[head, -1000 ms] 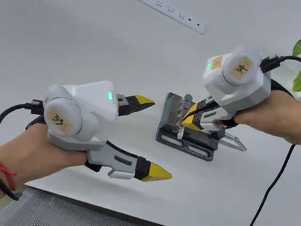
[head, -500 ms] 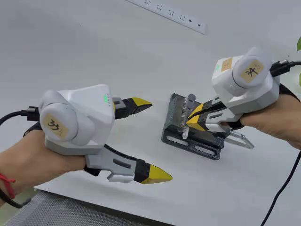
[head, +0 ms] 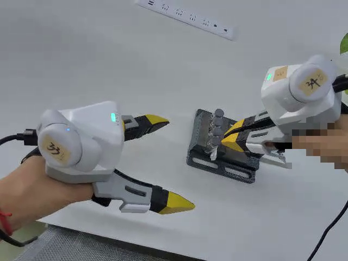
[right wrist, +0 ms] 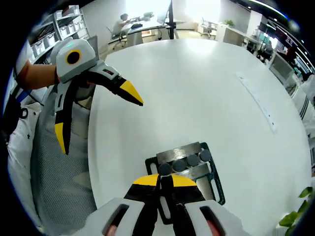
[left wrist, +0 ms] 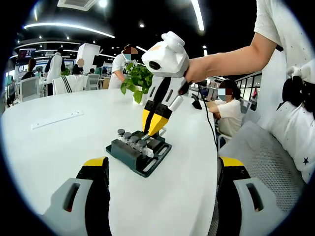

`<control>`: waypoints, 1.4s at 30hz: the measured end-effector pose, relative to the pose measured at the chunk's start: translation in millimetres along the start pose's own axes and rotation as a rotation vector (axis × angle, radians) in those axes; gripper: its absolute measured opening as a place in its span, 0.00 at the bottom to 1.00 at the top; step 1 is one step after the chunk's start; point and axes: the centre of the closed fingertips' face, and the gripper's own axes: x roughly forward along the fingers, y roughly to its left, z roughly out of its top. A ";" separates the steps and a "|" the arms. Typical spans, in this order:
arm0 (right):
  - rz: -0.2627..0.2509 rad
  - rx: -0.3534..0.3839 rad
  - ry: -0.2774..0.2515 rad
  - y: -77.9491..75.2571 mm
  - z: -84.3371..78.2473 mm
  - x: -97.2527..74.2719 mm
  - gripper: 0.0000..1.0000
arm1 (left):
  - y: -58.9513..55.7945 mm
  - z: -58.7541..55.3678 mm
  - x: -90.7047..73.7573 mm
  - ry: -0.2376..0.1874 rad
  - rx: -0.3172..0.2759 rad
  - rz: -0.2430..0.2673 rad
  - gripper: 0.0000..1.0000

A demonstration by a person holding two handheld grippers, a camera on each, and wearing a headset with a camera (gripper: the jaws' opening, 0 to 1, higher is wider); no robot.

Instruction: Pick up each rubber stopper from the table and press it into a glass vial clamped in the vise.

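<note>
Four stoppers [head: 218,122] are sitting in one vise [head: 217,163]. The left gripper [head: 178,162] is gaping wide at 9 o'clock, and the right gripper [head: 231,136] is pinching closed at 3 o'clock.

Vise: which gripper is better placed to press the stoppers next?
Probably the right gripper: its shut jaws are beside the stoppers in the vise; the left gripper hangs open, away from it.

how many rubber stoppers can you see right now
4, in a row along the top of the vise: the near-end stopper just off the right tool's tips, then the second stopper, third stopper and far-end stopper. The tool may hide more.
</note>
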 end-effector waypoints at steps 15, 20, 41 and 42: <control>-0.071 0.124 -0.186 -1.0 -32.2 -38.1 0.16 | 3.0 -1.6 -7.5 0.042 0.047 0.013 0.99; -0.092 0.160 -0.253 0.2 -47.5 -47.2 0.24 | 7.2 -4.5 -9.6 0.061 0.059 0.028 0.99; -0.162 0.232 -0.528 24.3 -106.5 -67.3 0.76 | 7.6 -15.8 -4.5 0.163 0.106 0.056 0.99; -0.160 0.237 -0.537 24.9 -110.0 -68.2 0.77 | 7.7 -16.0 -4.3 0.165 0.103 0.058 0.99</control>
